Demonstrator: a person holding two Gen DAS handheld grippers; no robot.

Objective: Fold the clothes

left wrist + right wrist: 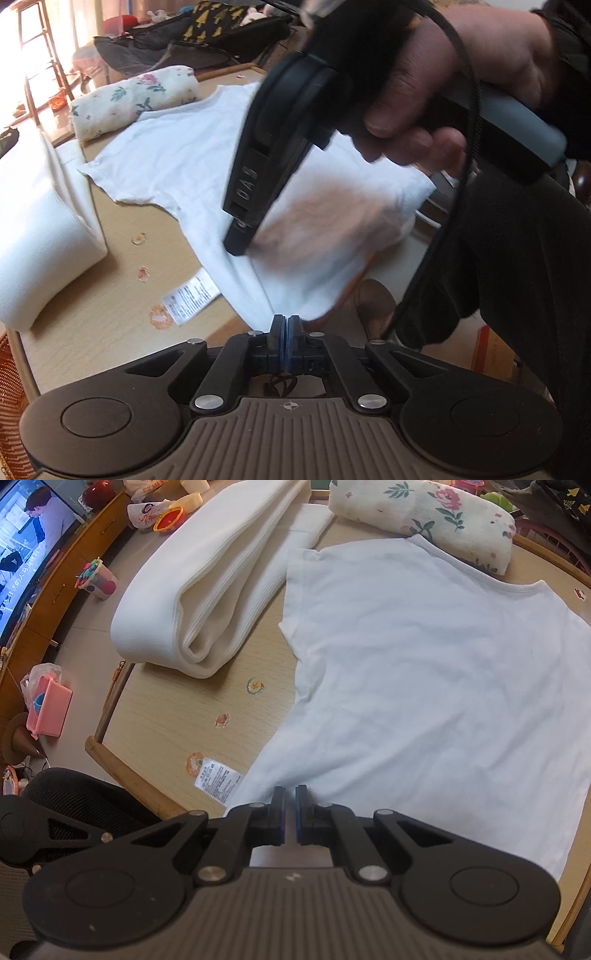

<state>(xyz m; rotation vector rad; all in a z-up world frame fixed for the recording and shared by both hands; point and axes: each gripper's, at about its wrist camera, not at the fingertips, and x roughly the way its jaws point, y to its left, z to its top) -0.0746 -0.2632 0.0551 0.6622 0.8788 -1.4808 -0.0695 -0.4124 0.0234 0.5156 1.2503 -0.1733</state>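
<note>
A white T-shirt (424, 672) lies spread on the light wooden table (166, 716), neckline at the far side, with its care label (218, 781) sticking out at the near left hem. My right gripper (290, 797) is shut on the shirt's near hem beside that label. In the left wrist view the shirt (177, 155) is lifted and folded over at its near corner, and my left gripper (285, 325) is shut on that raised fabric. There the right gripper (238, 240), held by a person's hand (461, 74), pinches the shirt just beyond.
A folded cream ribbed cloth (192, 590) lies left of the shirt, and a rolled floral cloth (424, 513) lies behind the neckline. Toys and a TV screen (26, 554) line the far left. A black chair (74, 801) stands at the table's near corner, a wicker basket (11, 387) beside it.
</note>
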